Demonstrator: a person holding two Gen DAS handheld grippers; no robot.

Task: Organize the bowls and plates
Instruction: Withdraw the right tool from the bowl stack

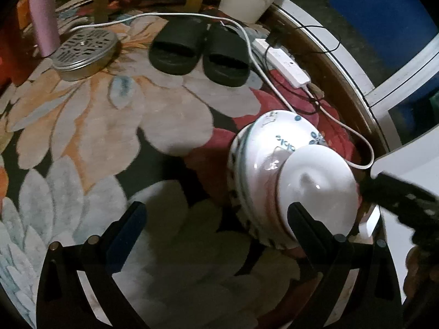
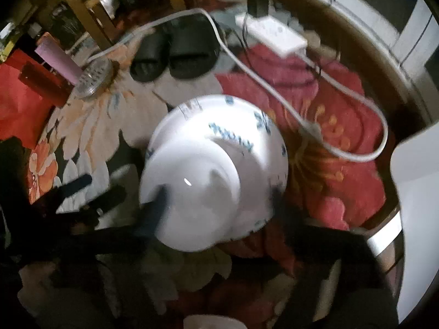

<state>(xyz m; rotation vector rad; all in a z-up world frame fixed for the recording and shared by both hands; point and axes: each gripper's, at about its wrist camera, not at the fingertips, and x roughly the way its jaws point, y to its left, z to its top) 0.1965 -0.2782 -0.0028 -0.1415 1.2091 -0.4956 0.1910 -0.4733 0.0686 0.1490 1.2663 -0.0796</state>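
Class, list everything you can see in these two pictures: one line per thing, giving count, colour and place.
plain bowl: one, white, upside down atop the stack
patterned dishes: stacked, count unclear, white with blue, on rug
rug: one, floral, underneath everything
slippers: two, black, far side
metal tin: one, silver, far left
tumbler: one, pink, behind tin
power strip: one, white, far right
cable: one, white, across rug
left gripper: black, open, beside stack
right gripper: black, open, straddling bowl

Glossy, probably ceramic bowl (image 1: 321, 181) on matt woven carpet (image 1: 109, 126)
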